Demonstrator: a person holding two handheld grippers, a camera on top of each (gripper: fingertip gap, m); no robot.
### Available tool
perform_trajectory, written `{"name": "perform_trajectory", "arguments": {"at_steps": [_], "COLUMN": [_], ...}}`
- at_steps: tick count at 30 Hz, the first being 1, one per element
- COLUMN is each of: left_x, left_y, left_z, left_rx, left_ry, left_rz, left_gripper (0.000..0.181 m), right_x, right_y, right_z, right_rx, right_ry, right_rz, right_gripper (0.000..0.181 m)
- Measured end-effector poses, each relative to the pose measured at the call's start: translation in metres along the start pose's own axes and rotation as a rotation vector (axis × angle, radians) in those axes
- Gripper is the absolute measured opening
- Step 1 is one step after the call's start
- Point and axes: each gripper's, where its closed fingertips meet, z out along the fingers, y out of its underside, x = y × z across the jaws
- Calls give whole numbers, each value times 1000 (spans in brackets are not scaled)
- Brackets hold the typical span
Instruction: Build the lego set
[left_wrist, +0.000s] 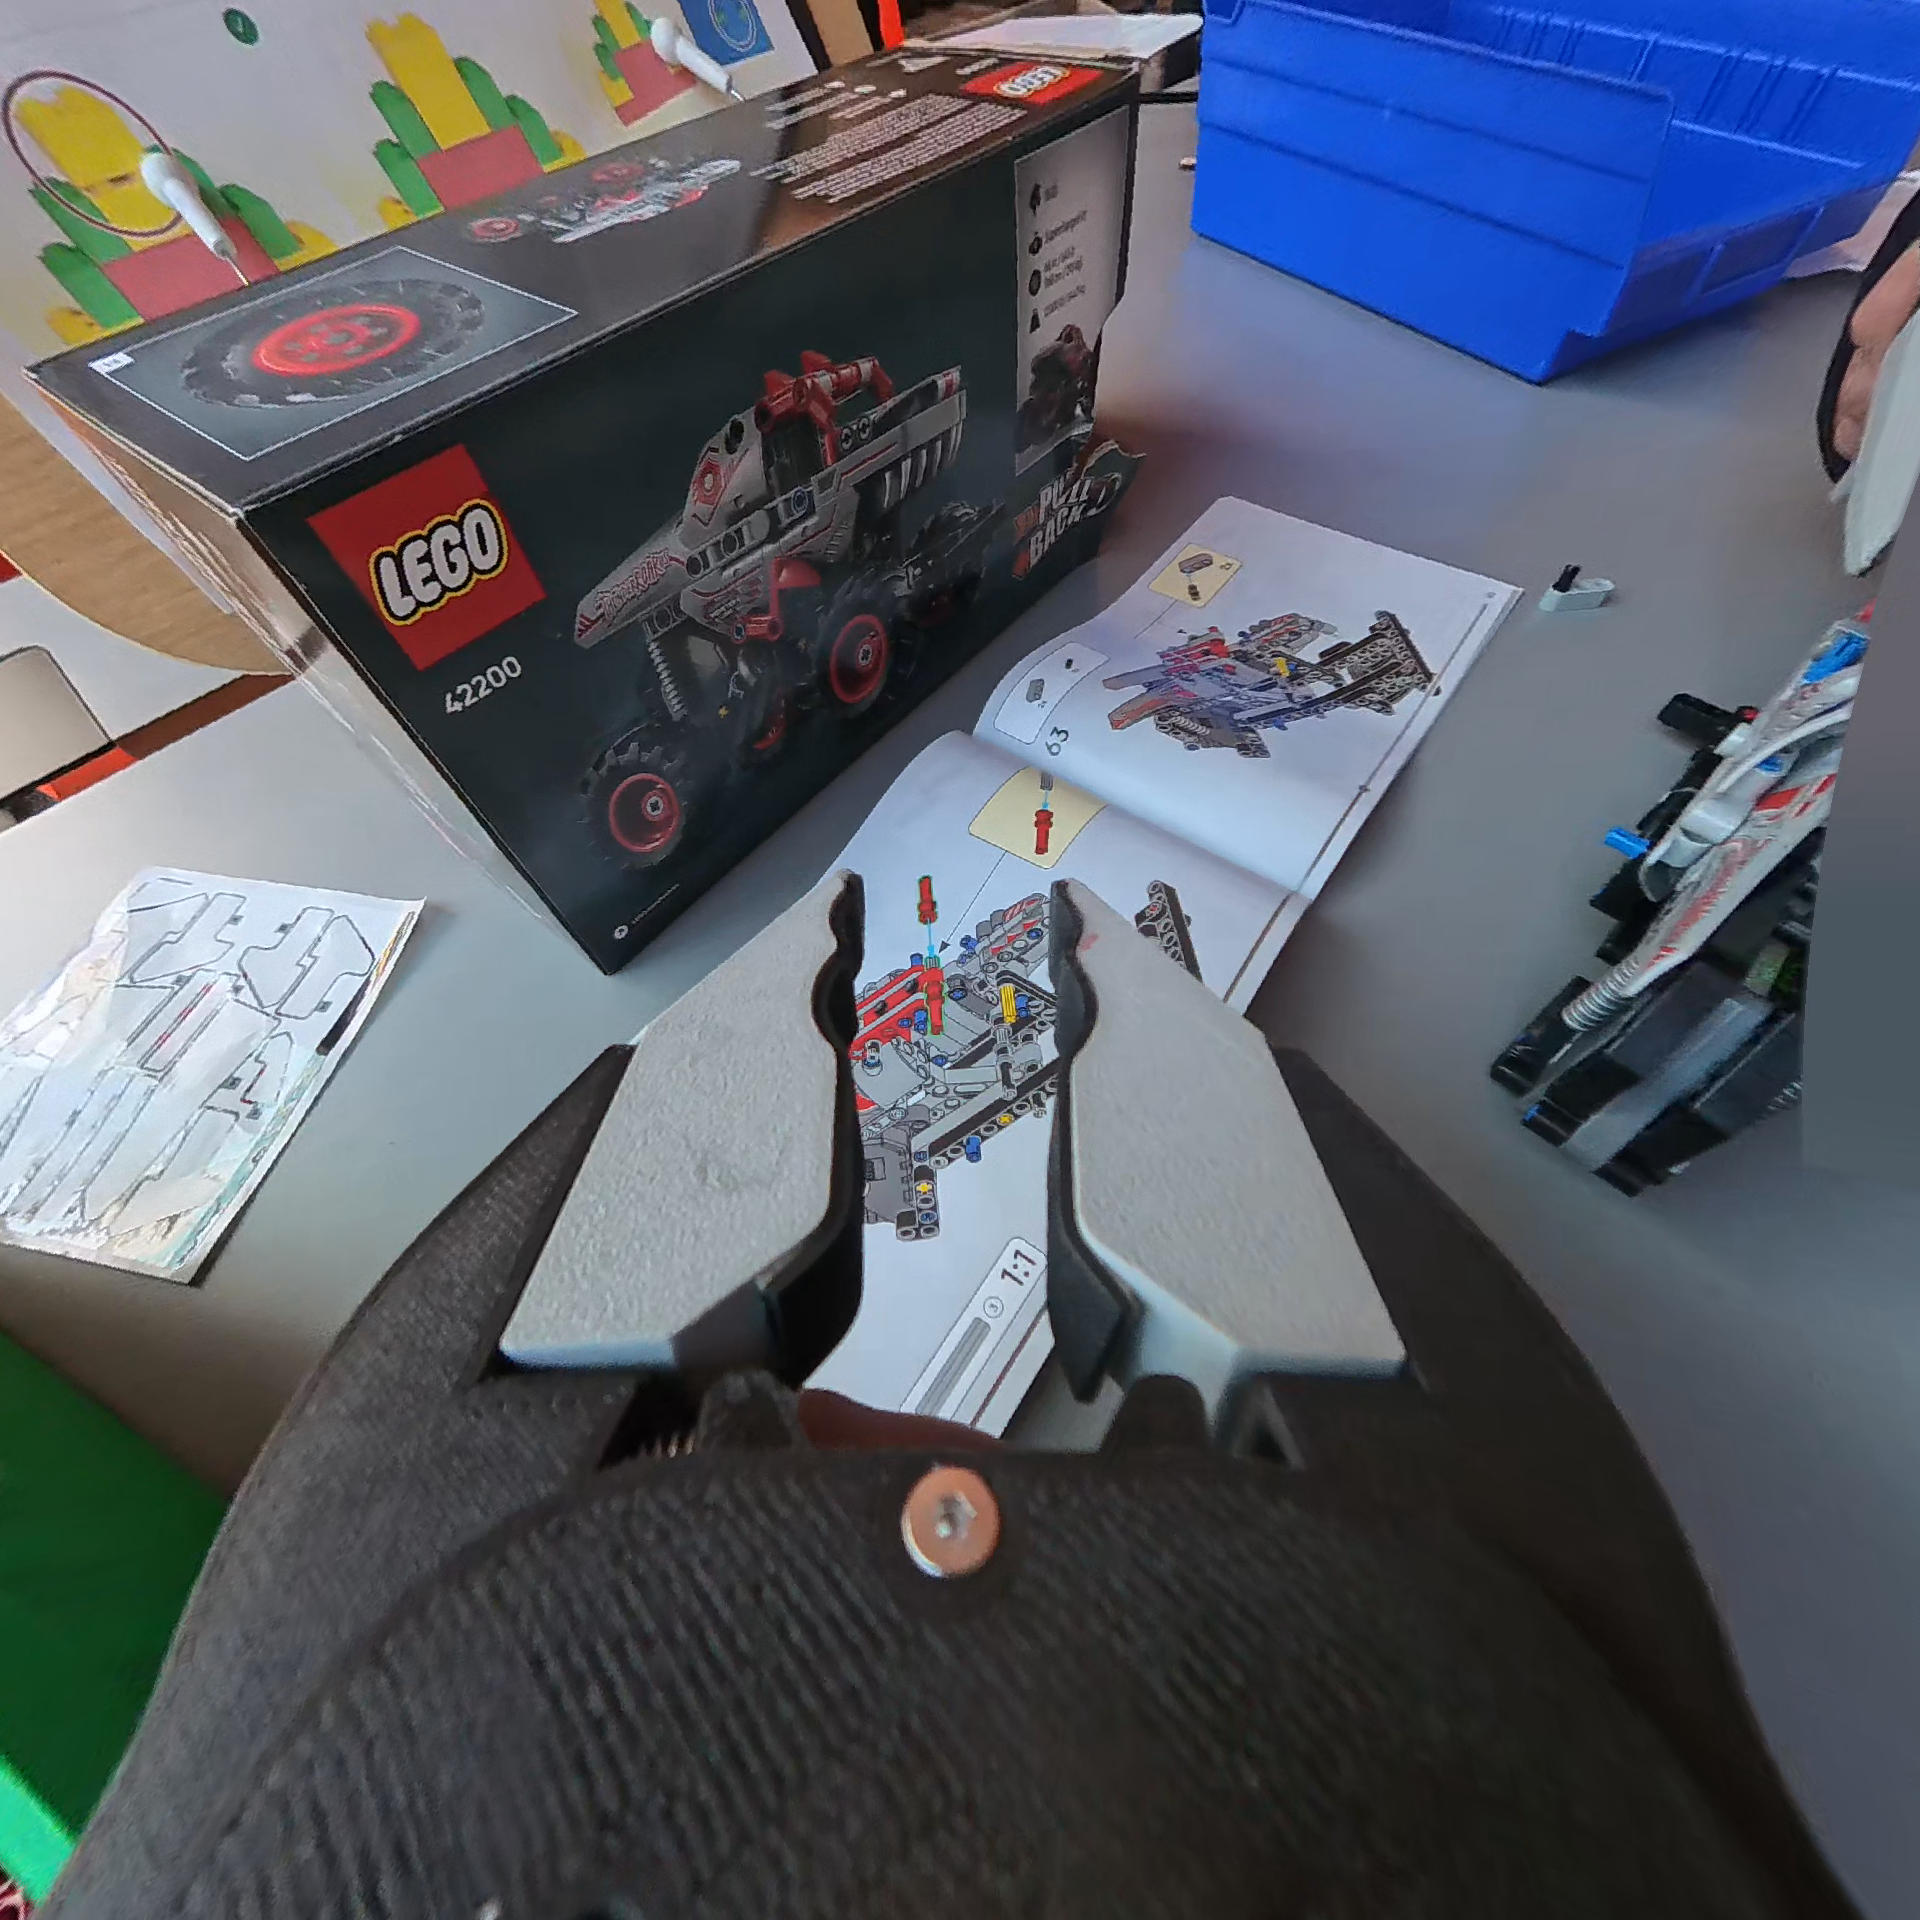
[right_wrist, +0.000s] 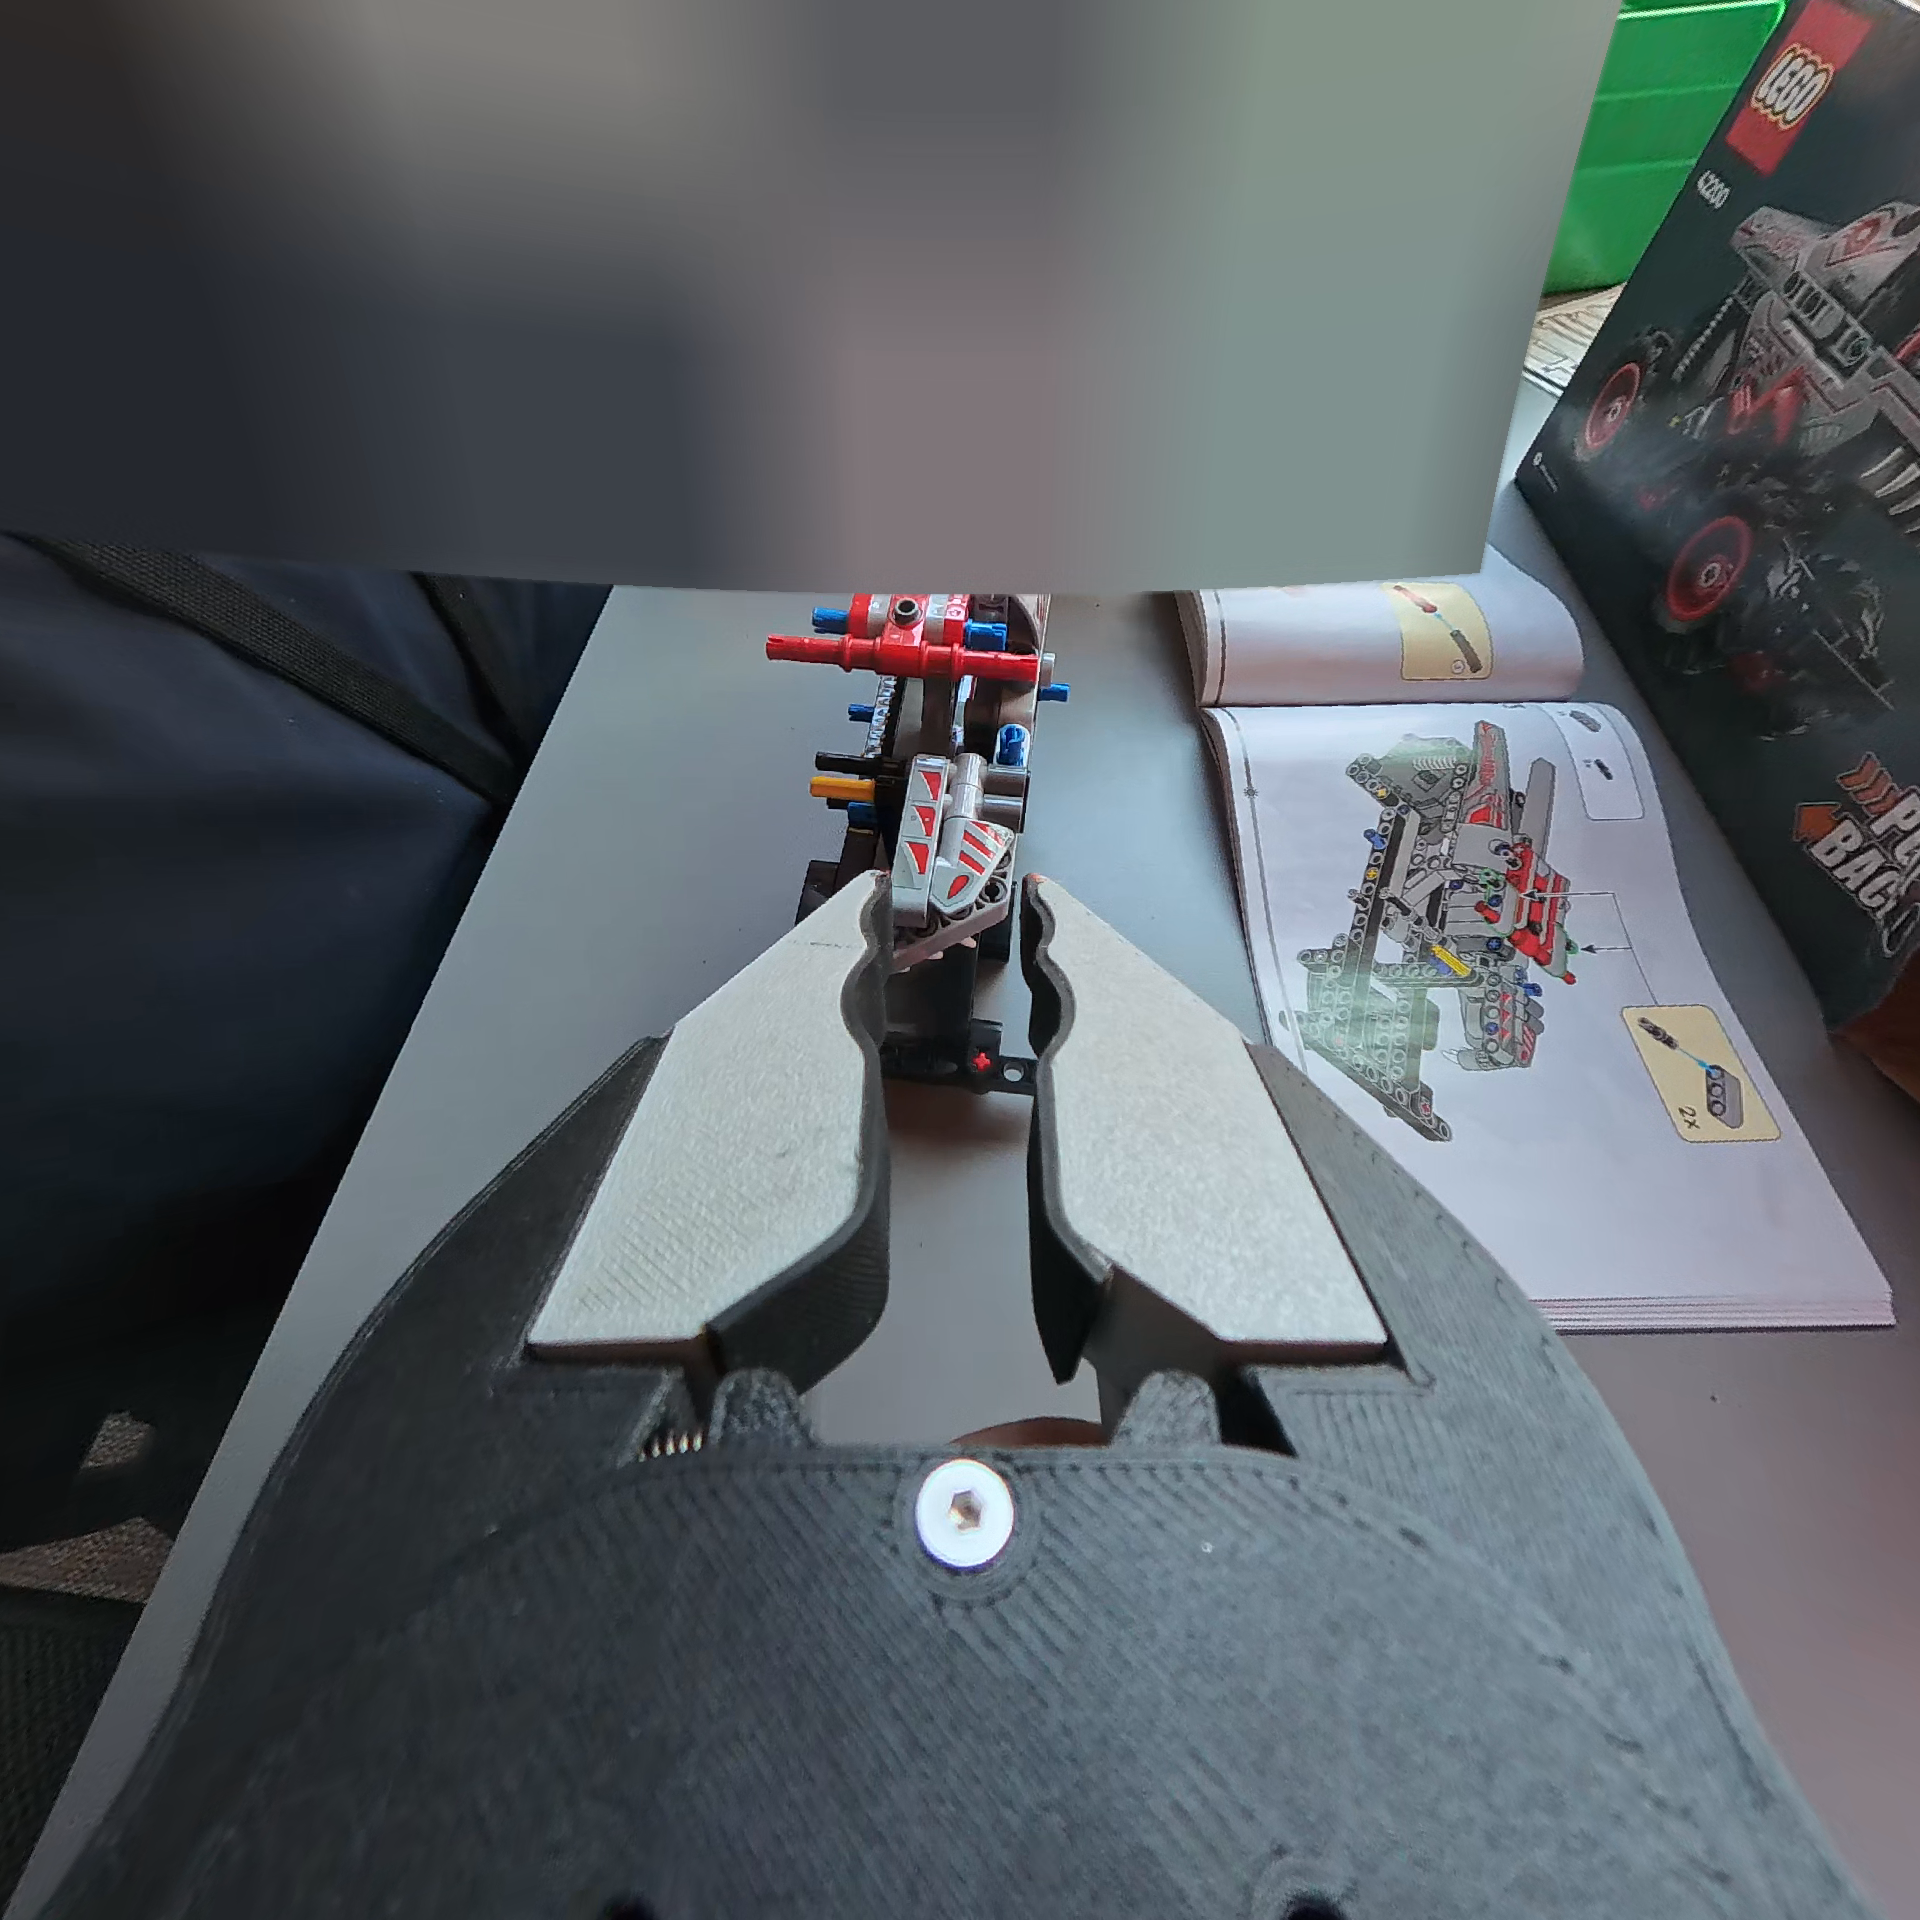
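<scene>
The partly built truck model (right_wrist: 940, 831) stands on its side on the grey table (right_wrist: 675, 1039), with a red axle pin (right_wrist: 899, 655) across its far end. My right gripper (right_wrist: 951, 899) has its fingertips pressed on both sides of the model's near grey-and-red panel and holds it. The model also shows in the left wrist view (left_wrist: 1704, 935), at the right. My left gripper (left_wrist: 956, 904) is open and empty, hovering over the open instruction booklet (left_wrist: 1247, 727). A small grey piece with a black pin (left_wrist: 1574, 592) lies beyond the booklet.
The black set box (left_wrist: 623, 582) stands behind the booklet and also shows in the right wrist view (right_wrist: 1766, 468). A sticker sheet (left_wrist: 177, 1070) lies at the left. A blue bin (left_wrist: 1538, 187) sits at the far right. A person's hand (left_wrist: 1860, 384) is at the right edge. The tips of one gripper are about 25 cm away from the tips of the other. The red axle pin (right_wrist: 899, 655) is about 5 cm from my right fingertips and 20 cm from my left.
</scene>
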Motion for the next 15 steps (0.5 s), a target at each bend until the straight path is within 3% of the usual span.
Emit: {"name": "perform_trajectory", "arguments": {"at_steps": [10,12,15], "left_x": [2,14,54], "left_y": [-2,-6,-13], "left_z": [-1,-2,-12], "left_rx": [9,31,73], "left_ry": [7,83,328], "left_rz": [7,7,-6], "left_gripper": [33,34,38], "right_x": [-1,-3,-7], "right_y": [1,2,3], "right_z": [2,4,6], "right_rx": [-6,-12,-22], "right_ry": [-5,-15,-29], "right_rz": [2,4,-2], "right_gripper": [21,21,21]}}
